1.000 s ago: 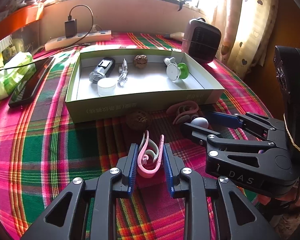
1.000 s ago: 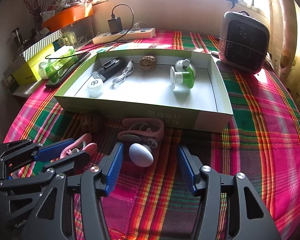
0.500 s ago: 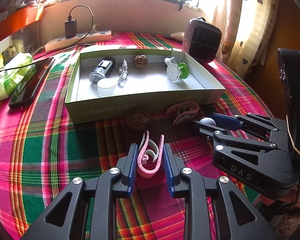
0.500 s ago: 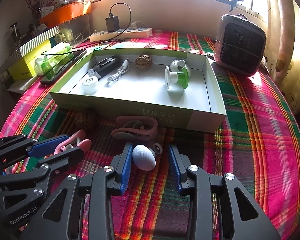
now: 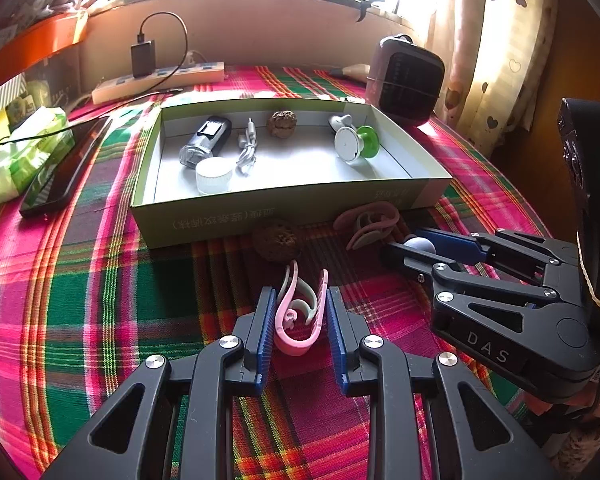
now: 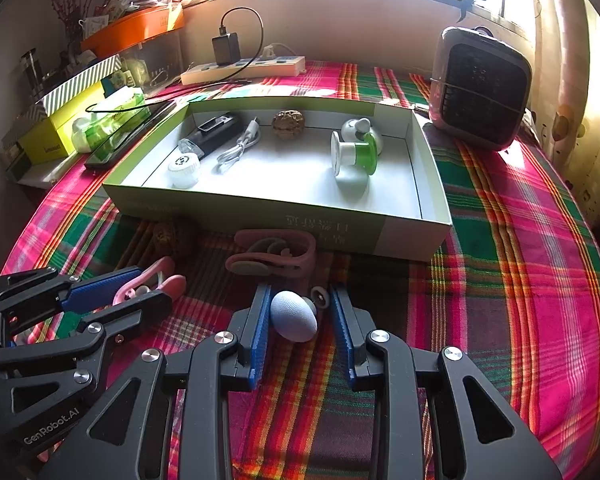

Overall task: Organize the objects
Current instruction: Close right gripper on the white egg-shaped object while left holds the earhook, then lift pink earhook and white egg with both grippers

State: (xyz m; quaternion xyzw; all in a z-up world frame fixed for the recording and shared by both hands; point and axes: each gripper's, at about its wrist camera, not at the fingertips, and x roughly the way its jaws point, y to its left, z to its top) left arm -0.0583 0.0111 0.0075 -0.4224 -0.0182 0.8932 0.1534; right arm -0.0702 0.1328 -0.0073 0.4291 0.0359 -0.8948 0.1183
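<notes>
Now, change: my right gripper (image 6: pixel 300 320) is closing its fingers about the pale egg-shaped object (image 6: pixel 293 320) on the worktop.
Left gripper (image 5: pixel 296 320): gripping the pink clip (image 5: pixel 300 312).
Meaning: both are becoming ready for the box (image 6: pixel 260 216).

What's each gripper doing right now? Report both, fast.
Left gripper: shut on the pink ear hook.
Right gripper: closed around the pale blue egg-shaped object; right pad contact unclear.

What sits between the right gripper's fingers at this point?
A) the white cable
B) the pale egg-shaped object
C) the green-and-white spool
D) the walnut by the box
B: in the right wrist view the pale egg-shaped object lies on the cloth between the right gripper fingers.
</notes>
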